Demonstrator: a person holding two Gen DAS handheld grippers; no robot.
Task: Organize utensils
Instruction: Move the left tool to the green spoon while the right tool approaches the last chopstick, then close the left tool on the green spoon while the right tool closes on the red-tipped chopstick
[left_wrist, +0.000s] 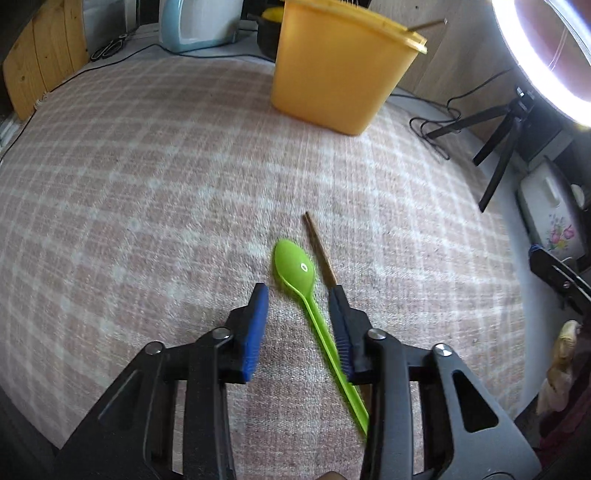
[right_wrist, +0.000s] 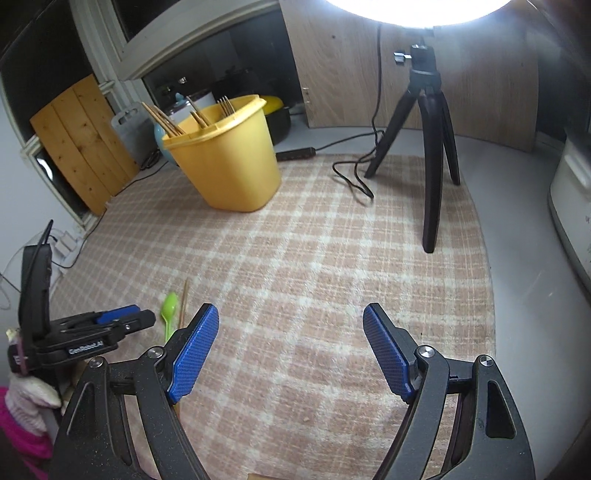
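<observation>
the bright green plastic spoon (left_wrist: 295, 266) lies flat on the pink-and-cream checked woven cloth (left_wrist: 147, 192) that covers the worktop, bowl pointing toward the tall yellow plastic tub (left_wrist: 340, 66) and well apart from it. its thin handle runs back from the bowl between the two blue-padded jaws of the left gripper (left_wrist: 300, 299), lying close along the inner face of one pad – whether it touches that pad i cannot tell. the left jaws stand moderately open around the handle, not pinching it. just beside the spoon, on its far side from the open gap, a slim brown wooden chopstick (left_wrist: 318, 247) lies nearly parallel to it, its near end hidden under that same jaw.

the yellow tub stands upright on the cloth, with wooden chopsticks (right_wrist: 162, 120) and a metal fork (right_wrist: 223, 103) leaning inside it, their ends above the rim.

the right gripper (right_wrist: 290, 321) hangs over bare cloth to the side of the spoon, away from the tub – its jaws spread wide with nothing between them. beyond it, beside the tub, a black tripod (right_wrist: 430, 147) stands at the cloth's edge under a glowing ring light (left_wrist: 546, 55), its black cable (right_wrist: 354, 177) curling onto the cloth.
</observation>
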